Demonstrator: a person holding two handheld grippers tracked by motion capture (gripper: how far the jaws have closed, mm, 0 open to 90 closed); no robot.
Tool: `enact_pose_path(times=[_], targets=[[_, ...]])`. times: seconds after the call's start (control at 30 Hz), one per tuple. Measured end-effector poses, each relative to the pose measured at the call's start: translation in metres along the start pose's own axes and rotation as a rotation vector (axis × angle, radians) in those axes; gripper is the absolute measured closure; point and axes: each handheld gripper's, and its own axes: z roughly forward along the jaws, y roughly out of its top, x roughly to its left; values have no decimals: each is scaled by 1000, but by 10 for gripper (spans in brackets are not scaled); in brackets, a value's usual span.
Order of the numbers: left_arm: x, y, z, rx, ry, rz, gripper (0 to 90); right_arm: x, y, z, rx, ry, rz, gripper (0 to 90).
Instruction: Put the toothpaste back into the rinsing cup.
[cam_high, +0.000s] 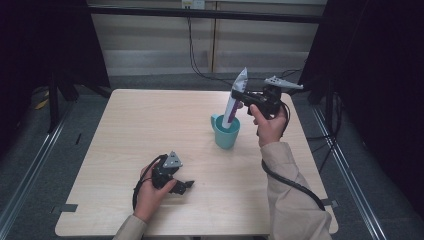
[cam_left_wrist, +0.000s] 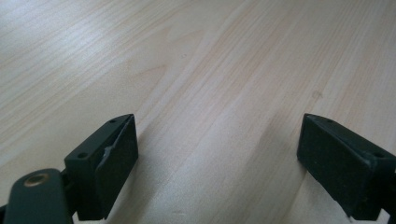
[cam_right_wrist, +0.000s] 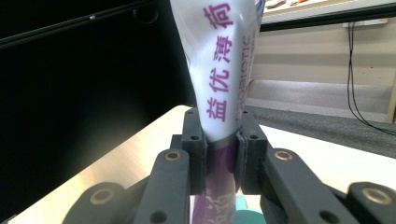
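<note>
A white and purple toothpaste tube (cam_high: 235, 97) stands tilted with its lower end inside a teal cup (cam_high: 226, 132) right of the table's middle. My right gripper (cam_high: 240, 96) is shut on the tube's upper part, above the cup. In the right gripper view the tube (cam_right_wrist: 224, 79) rises between the two black pads, which press on it, and the cup's rim (cam_right_wrist: 247, 205) shows below. My left gripper (cam_high: 186, 186) rests on the table near the front left, open. Its jaws (cam_left_wrist: 217, 163) stand wide apart over bare wood.
The light wooden table (cam_high: 150, 125) has a dark floor around it. A black cable (cam_high: 292, 185) trails from the right gripper along the sleeve. Black frame posts stand at the back left and right, and cables hang on the far wall.
</note>
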Motion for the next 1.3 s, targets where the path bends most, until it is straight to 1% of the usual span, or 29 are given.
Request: enact_pose_path(times=[0.1,0.2,0.3,0.53,0.67,0.8,0.9,0.97,1.07,1.17,1.3], targets=[[0,0,0,0,-1,-1,122,-1,-1,1,2,-8,-7,768],[0,0,0,0,-1,-1,121,-2,-5,4,6,-28,-10,768],[0,0,0,2,3,3,119,-4,-8,6,12,-34,-3,768],[0,0,0,2,3,1,118,-8,-14,11,23,-51,-10,767],[0,0,0,3,0,0,117,-12,-20,14,23,-60,1,767],[0,0,0,2,-1,-1,117,-15,-26,15,30,-72,-4,767],[0,0,0,2,-2,-2,117,-15,-28,16,33,-77,-4,767],[0,0,0,2,-2,-2,117,-15,-31,18,40,-87,-16,766],[0,0,0,2,-2,-2,117,-15,-34,21,39,-84,-16,765],[0,0,0,4,-1,-2,117,-13,-37,24,53,-90,-38,765],[0,0,-1,10,-3,7,117,-12,-42,27,62,-91,-43,764]])
